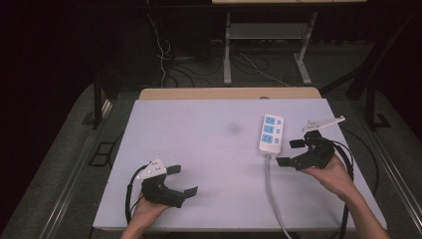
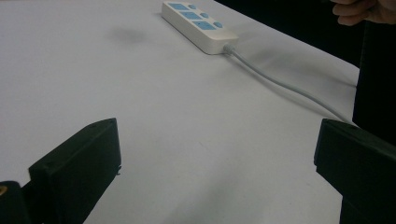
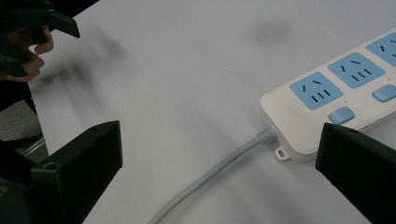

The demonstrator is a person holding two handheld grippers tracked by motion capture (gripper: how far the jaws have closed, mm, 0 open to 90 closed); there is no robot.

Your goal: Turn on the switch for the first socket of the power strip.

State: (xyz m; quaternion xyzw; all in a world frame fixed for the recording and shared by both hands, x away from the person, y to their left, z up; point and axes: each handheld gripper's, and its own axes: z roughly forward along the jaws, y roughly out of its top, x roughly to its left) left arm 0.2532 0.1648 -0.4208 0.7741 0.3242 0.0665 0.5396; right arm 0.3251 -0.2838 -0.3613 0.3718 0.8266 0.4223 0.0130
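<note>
The power strip (image 1: 271, 133) at the right of the high view has a smooth, faintly glossy white plastic shell with matt blue plastic socket faces and buttons, and its grey cord (image 1: 272, 194) looks like smooth rubbery plastic. The table top (image 1: 199, 149) is a matt, pale, paper-like sheet over a light wooden board edge (image 1: 229, 93) at the upper middle. Both the left gripper (image 1: 181, 180) and the right gripper (image 1: 290, 152) have dull, matt black plastic jaws.
</note>
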